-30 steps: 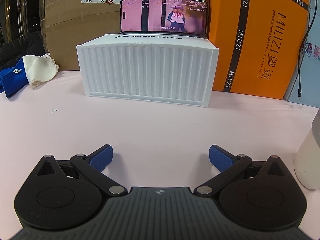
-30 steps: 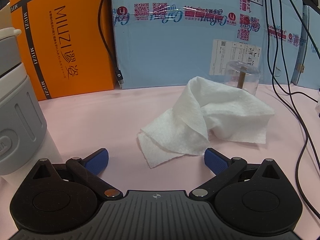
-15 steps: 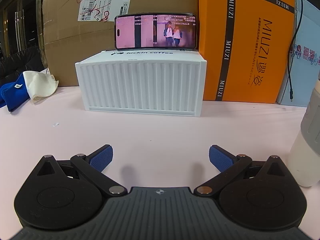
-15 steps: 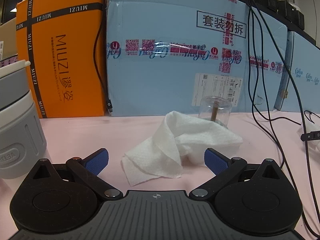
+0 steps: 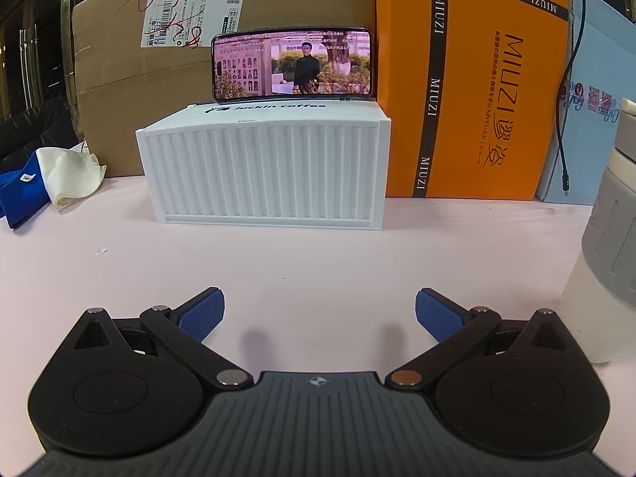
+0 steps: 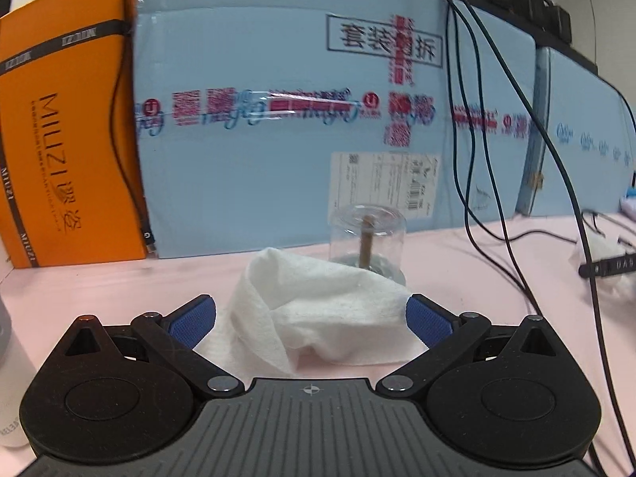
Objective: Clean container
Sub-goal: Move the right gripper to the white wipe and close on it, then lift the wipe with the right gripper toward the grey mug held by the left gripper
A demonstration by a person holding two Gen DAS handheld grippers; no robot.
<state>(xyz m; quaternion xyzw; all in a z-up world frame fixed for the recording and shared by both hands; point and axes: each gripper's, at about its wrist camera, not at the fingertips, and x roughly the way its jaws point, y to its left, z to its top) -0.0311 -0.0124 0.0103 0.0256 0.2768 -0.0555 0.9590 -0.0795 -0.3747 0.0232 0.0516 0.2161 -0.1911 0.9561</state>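
Right wrist view: right claw [image 6: 310, 320] spread wide, empty, crumpled white cloth [image 6: 318, 314] dead ahead between blue pads, lying mid-surface. Left claw [image 5: 320, 314] also wide open, empty; grey-white container [image 5: 608, 238] off its right, near surface's right edge. Right claw nearer cloth.

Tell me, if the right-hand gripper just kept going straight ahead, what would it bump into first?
Most likely the crumpled white cloth: it already lies between the open fingers of the right gripper. Right behind it stands a clear glass jar, though how far back is hard to judge.
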